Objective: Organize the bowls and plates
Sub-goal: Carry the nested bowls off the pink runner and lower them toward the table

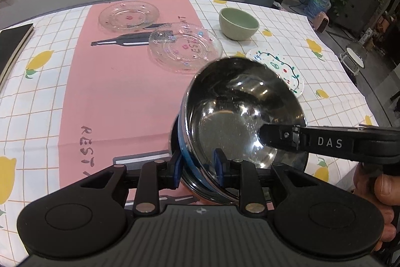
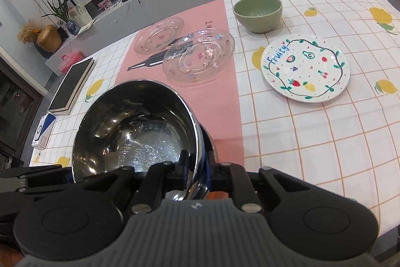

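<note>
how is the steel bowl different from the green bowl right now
The steel bowl is shiny metal, the green bowl matte. The steel bowl is tilted, its rim gripped by the left gripper and right gripper; the green bowl sits upright, untouched, on the tablecloth. Both are empty.

My bowl (image 1: 240,121) is shiny silver inside with a blue band outside. The cloth (image 2: 325,142) on the worktop is white with thin orange squares and yellow lemons. A pink mat (image 1: 120,91) has dark letters. Two clear plates (image 2: 198,56) have tiny coloured dots. One bowl (image 2: 258,13) is pale green. The white plate (image 2: 305,66) shows little fruits, a green vine and blue writing.
</note>
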The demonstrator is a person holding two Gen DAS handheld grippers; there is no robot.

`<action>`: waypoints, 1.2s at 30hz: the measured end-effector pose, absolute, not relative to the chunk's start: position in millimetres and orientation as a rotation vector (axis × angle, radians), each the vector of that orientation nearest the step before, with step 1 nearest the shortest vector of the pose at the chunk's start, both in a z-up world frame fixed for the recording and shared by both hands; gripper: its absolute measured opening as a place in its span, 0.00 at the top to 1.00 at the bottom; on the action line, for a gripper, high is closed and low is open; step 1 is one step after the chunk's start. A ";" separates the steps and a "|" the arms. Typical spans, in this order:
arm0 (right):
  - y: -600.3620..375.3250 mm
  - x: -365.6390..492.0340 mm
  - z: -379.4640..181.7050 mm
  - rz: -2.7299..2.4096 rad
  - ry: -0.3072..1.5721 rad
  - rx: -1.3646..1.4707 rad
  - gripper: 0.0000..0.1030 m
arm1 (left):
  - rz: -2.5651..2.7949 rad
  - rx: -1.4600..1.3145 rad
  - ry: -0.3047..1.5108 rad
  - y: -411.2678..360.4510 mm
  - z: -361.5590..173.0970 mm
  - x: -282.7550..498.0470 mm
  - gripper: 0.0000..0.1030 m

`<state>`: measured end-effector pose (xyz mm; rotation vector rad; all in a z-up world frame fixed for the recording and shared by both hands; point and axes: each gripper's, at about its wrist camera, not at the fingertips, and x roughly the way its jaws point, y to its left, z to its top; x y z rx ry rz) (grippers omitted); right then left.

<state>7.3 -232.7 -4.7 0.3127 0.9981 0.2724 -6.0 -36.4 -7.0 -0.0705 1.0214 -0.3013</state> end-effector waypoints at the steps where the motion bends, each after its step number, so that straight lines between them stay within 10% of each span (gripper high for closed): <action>1: -232.4 7.5 -4.9 0.275 1.000 0.313 0.91 | -0.297 -0.068 1.019 -35.8 -6.4 -6.1 0.71; 36: -232.1 5.8 1.4 0.260 0.946 0.280 0.91 | -0.209 -0.050 0.996 -15.5 -8.7 4.0 0.63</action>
